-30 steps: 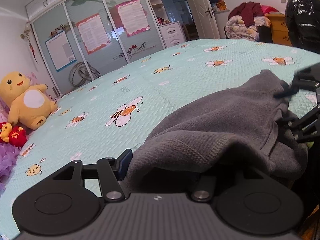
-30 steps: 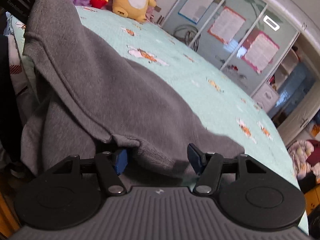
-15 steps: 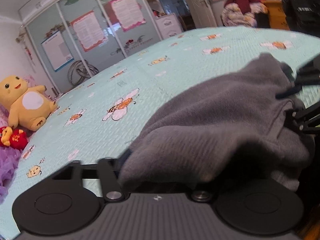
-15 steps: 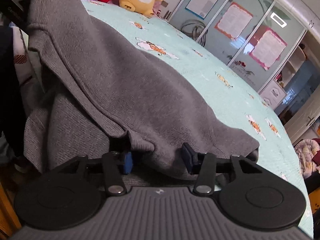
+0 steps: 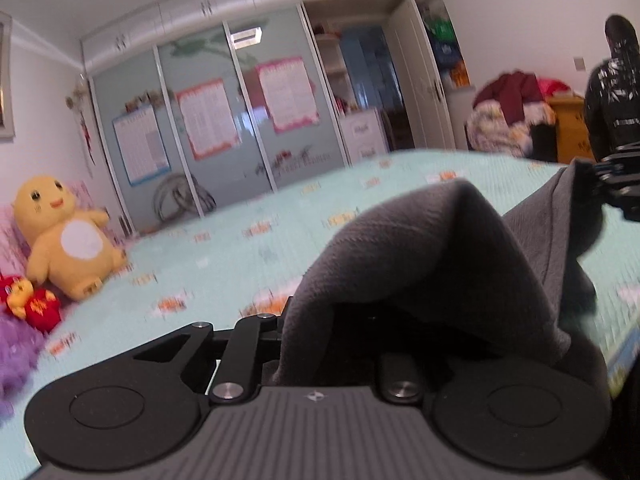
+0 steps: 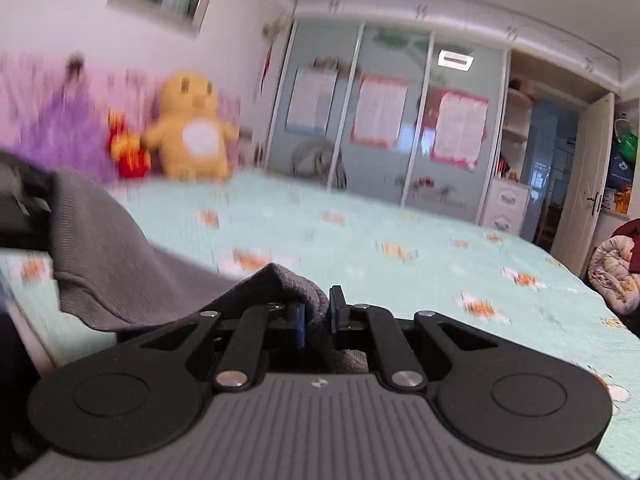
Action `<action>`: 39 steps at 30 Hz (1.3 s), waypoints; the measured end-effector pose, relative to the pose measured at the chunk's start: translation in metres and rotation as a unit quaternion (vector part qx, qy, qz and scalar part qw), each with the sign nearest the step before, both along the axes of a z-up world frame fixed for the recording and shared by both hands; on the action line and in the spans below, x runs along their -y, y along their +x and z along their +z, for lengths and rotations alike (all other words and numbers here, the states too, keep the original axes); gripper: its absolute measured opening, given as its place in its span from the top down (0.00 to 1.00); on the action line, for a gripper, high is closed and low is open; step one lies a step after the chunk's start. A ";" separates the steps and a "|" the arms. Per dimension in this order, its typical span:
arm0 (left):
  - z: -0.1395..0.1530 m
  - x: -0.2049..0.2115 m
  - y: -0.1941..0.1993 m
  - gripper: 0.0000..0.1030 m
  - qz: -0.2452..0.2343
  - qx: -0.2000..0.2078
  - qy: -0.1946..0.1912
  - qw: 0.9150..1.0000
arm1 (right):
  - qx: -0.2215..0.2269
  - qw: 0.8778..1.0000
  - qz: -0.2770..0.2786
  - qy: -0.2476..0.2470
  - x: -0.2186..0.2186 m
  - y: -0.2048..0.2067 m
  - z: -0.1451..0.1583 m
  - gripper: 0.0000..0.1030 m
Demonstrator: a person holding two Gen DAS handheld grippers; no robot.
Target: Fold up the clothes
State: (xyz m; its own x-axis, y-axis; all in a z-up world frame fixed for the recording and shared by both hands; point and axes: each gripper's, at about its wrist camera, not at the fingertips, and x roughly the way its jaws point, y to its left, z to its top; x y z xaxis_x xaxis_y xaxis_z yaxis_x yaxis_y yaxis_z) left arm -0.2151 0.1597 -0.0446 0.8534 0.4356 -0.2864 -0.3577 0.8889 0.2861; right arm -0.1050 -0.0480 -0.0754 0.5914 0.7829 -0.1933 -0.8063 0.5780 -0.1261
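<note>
Both blue pads point(image 6: 298, 326) of the right gripper point(image 6: 316, 320) are pressed in on a bunched edge of the grey sweater point(image 6: 120, 264), pinching the knit between them. From that pinch the cloth runs away to the left in the right wrist view, up to the other black tool at the frame's edge, and hangs clear above the mint bedspread point(image 6: 400, 240).

On the left gripper point(image 5: 332, 332) the fingers are buried under the sweater point(image 5: 440, 256), which drapes over them in a tall peak; only 1 black linkage on the left side shows, so I cannot tell whether they are closed on the cloth or spread. Past the peak, the fabric stretches to the far right of the left wrist view, where the other gripper's black frame point(image 5: 620, 176) meets it.

A yellow plush toy point(image 5: 64, 236) sits at the head of the bed, with a small red plush point(image 5: 32, 304) just beside it. Behind them stands a wardrobe with glass sliding doors point(image 5: 224, 136) carrying 3 posters. A person in a shiny black jacket point(image 5: 612, 100) stands at the far right, near a pile of bedding point(image 5: 508, 120).
</note>
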 end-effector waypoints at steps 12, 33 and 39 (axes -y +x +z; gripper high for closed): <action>0.053 0.009 0.014 0.79 -0.003 0.083 0.048 0.995 | -0.006 0.985 -0.012 0.174 0.027 0.021 0.085 0.90; -0.060 -0.009 0.025 0.42 0.023 -0.068 -0.048 0.996 | -0.074 0.993 0.005 0.089 -0.016 0.016 0.024 0.90; -0.067 -0.004 0.024 0.53 0.009 -0.065 -0.032 0.997 | -0.065 0.994 0.016 0.085 -0.024 0.001 0.023 0.89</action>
